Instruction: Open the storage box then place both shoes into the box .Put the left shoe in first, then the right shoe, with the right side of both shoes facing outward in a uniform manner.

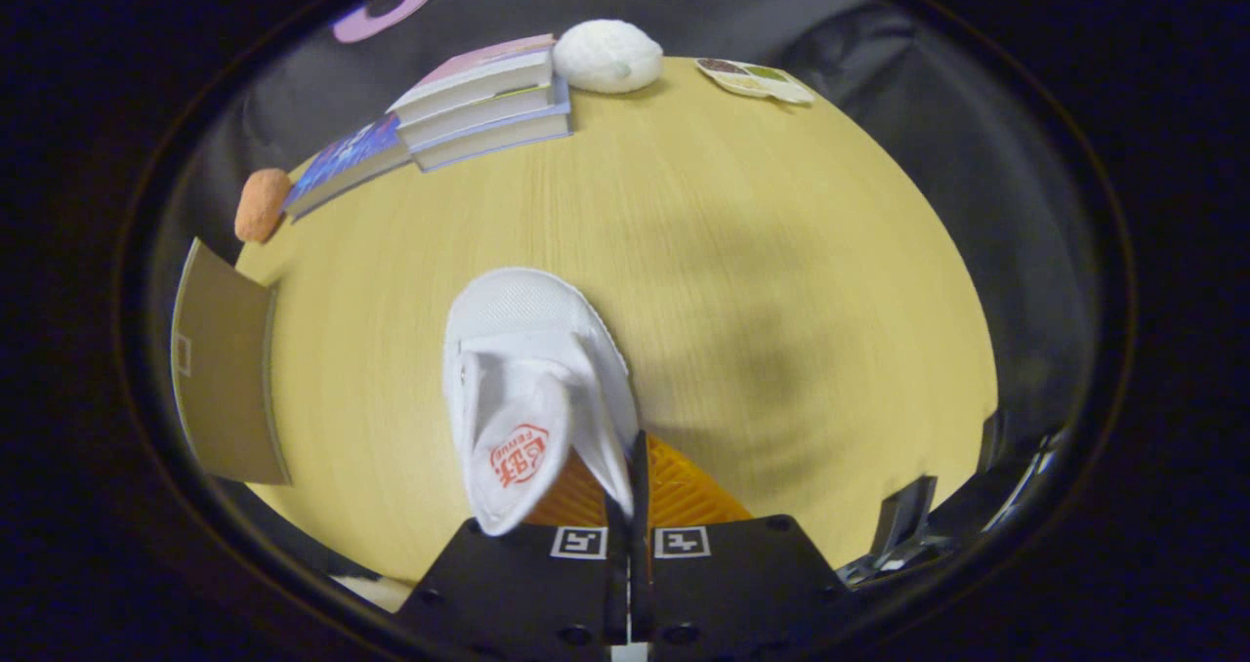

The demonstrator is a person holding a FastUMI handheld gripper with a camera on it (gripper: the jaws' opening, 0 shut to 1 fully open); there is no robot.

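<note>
Bare tabletop (742, 252) surrounds white shoe (532, 369) (hand-held gripper (633, 491) pinching its collar).

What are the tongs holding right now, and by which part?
The tongs are shut on the white shoe, pinching the collar edge at its heel end.

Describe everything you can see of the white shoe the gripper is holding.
The white shoe is a canvas-looking sneaker with a mesh-textured toe and a tongue bearing a red logo. It hangs above the wooden table, toe pointing away from the gripper, apparently not touching the tabletop. The fingers are closed together, pinching the shoe's upper near the opening. No laces are visible; its sole and heel are hidden.
</note>
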